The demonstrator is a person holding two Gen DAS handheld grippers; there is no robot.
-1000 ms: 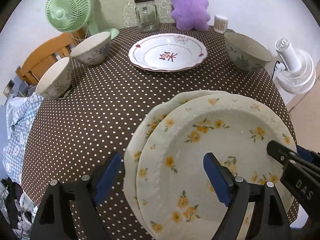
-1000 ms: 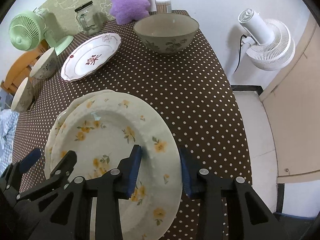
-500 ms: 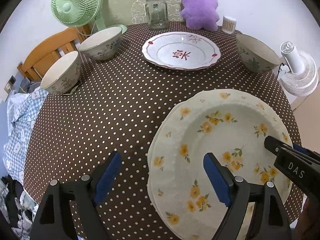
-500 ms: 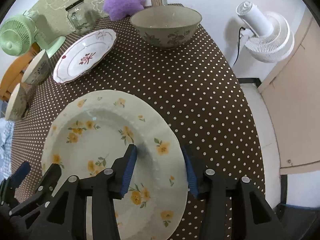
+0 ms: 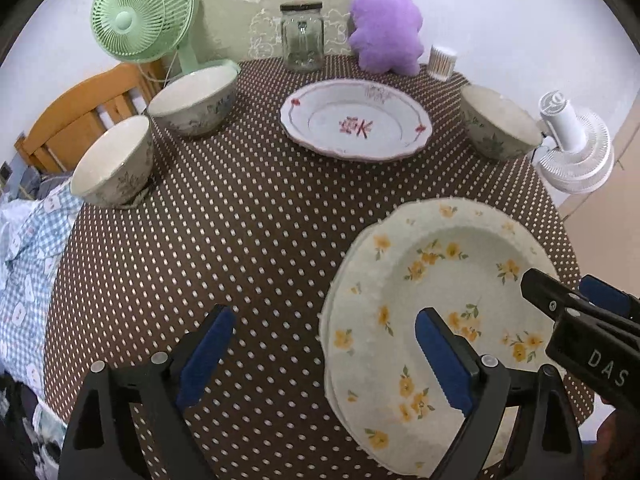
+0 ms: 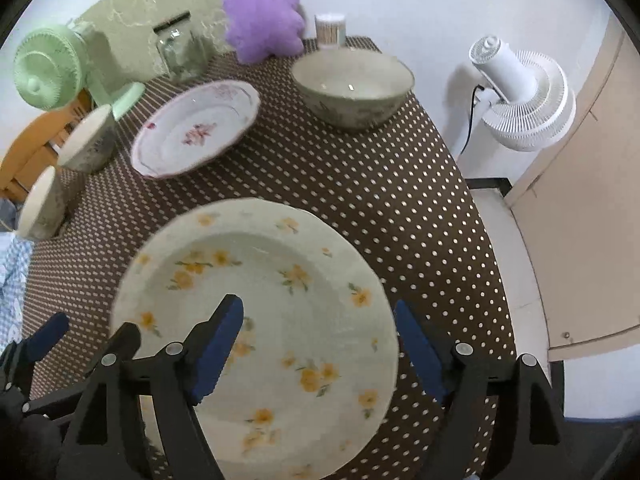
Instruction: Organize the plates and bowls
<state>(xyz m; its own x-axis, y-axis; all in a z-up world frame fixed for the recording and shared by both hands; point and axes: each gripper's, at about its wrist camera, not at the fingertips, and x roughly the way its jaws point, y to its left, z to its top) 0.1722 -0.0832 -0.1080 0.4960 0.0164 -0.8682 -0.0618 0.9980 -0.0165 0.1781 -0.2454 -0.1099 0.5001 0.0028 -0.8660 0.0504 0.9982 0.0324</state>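
Nearest the cameras, the right gripper [image 6: 318, 344] hangs above the near rim of the yellow-flowered plates [image 6: 256, 320], its jaws having just been opening and now standing wide apart with the rim between them, neither pad pressing on it. The left gripper [image 5: 320, 354] is just beside, its jaws also having just spread wider; one finger hangs over the plates' left edge, the other over the bare polka-dot tablecloth [image 5: 248, 232], and nothing is gripped. The flowered plates sit stacked one on the other at the near right of the table, the edge of the lower one peeking out along the left side. Further back, near the middle, lies a white plate with red trim [image 5: 356, 122], apart from the stack. To the right of it stands a green-patterned bowl [image 6: 352, 86]; at the left edge stand two more bowls, one nearer [image 5: 114, 160] and one behind it [image 5: 194, 100]. At the far edge stand a green fan [image 5: 142, 12], a glass jar [image 5: 302, 38], a purple plush toy [image 5: 386, 28] and a small cotton-swab holder [image 5: 442, 62].
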